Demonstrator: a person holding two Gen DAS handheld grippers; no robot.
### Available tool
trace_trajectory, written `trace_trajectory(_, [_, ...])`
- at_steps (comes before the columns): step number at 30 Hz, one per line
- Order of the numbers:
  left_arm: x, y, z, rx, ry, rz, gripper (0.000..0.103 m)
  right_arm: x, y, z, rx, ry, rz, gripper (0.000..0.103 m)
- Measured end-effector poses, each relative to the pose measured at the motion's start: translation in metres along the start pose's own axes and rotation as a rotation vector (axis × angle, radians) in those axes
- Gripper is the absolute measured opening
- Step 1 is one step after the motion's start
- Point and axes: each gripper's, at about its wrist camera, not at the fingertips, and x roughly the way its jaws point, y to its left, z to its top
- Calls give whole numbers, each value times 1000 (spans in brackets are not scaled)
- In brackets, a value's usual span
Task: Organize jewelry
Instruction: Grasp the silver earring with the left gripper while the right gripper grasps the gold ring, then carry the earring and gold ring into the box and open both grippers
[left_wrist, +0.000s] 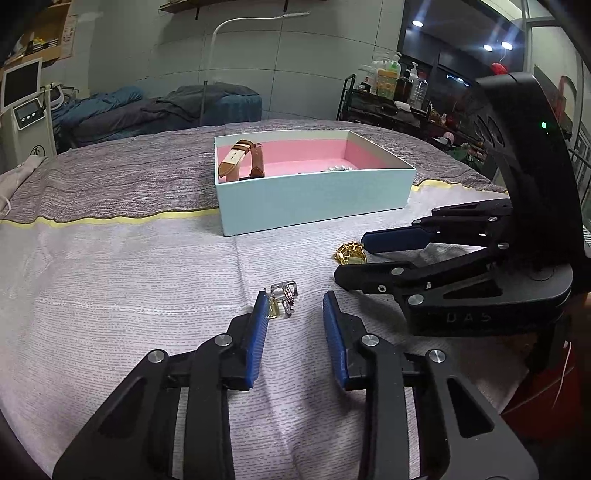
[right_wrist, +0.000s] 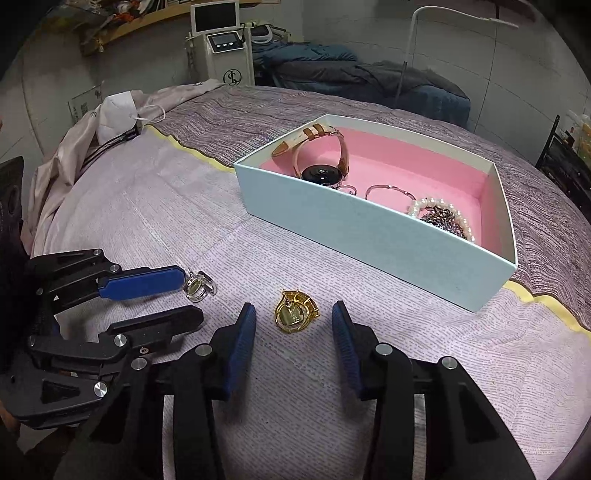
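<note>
A pale blue box (left_wrist: 314, 201) with a pink lining stands on the cloth; it also shows in the right wrist view (right_wrist: 369, 229). In it lie a brown-strap watch (right_wrist: 321, 155), a thin bangle (right_wrist: 388, 190) and a pearl bracelet (right_wrist: 439, 210). A silver ring (left_wrist: 284, 297) lies just ahead of my open left gripper (left_wrist: 295, 306), near its left finger; it also shows in the right wrist view (right_wrist: 199, 286). A gold ring (right_wrist: 295, 312) lies on the cloth between the tips of my open right gripper (right_wrist: 293, 317); it also shows in the left wrist view (left_wrist: 351, 254).
The surface is a pale dotted cloth over a grey-purple cover (left_wrist: 129, 177) with a yellow seam. A white mask and cables (right_wrist: 118, 118) lie at the far left. A white floor lamp (left_wrist: 221, 55), a bed and a shelf of bottles (left_wrist: 391, 85) stand behind.
</note>
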Motion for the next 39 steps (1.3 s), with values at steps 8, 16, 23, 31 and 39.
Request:
trace_trajectory(8, [8,-1,3,-1,24,11,21,1,-5,2,20,1,7,30])
trace_trajectory(16, [12,4,7,-25,27,19,8,1,-5,2,22,2,6,30])
trace_trajectory(23, [12,6,9,-37,19,9,4,3,1,3,3,2,-22,25])
trace_trajectory(31, [5,4,10,-39,-1,-5,4,-8,-2,1,18,-48,10,24])
trace_trajectory(39, [-9,4,11,-57,-28,-22,4,-27,-5,-3,45,-111,8,24])
